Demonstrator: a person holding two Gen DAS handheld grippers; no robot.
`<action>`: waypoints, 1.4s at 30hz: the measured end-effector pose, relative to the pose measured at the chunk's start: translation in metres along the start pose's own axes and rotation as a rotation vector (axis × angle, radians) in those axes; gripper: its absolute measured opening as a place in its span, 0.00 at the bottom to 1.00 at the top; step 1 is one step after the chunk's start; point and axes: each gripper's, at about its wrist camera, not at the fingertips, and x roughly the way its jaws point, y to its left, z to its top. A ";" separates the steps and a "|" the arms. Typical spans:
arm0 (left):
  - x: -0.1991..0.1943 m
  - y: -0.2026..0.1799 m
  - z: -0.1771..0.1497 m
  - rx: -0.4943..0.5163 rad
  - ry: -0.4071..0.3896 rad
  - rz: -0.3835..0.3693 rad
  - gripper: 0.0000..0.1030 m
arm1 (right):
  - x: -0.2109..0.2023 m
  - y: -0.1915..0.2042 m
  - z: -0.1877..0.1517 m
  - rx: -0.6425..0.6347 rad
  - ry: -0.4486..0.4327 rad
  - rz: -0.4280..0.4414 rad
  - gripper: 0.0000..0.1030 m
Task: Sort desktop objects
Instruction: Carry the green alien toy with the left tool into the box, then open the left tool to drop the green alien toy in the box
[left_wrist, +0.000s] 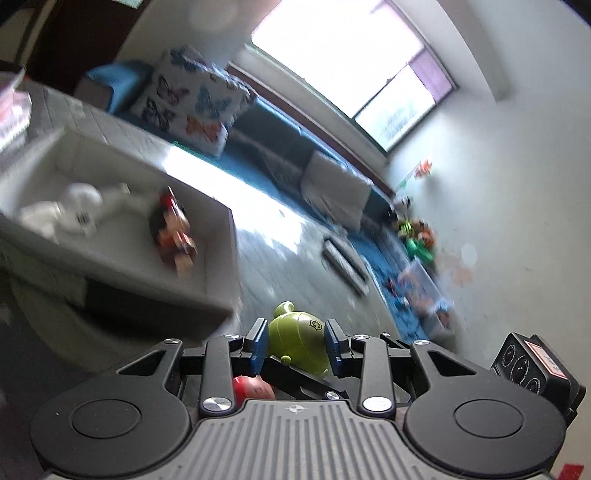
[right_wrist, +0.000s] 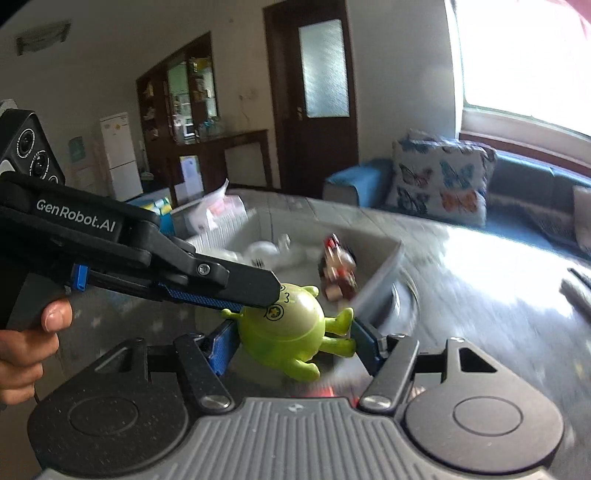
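The green toy figure (right_wrist: 291, 328) sits clamped between both grippers: the right gripper (right_wrist: 291, 341) grips at 9 and 3 o'clock, the left gripper (left_wrist: 296, 341) clasps its head.

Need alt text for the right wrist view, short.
A green toy figure sits between the blue pads of the right gripper, while the left gripper, held by a hand, clamps its head from the left. Behind it, a grey bin holds a white toy and a red-and-brown figure.
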 end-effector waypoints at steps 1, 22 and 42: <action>-0.001 0.004 0.007 -0.003 -0.011 0.008 0.34 | 0.006 0.001 0.007 -0.008 0.000 0.006 0.65; 0.069 0.151 0.098 -0.217 0.081 0.120 0.34 | 0.198 -0.018 0.055 0.096 0.235 0.116 0.65; 0.079 0.173 0.098 -0.247 0.096 0.161 0.34 | 0.234 -0.002 0.052 0.038 0.352 0.081 0.65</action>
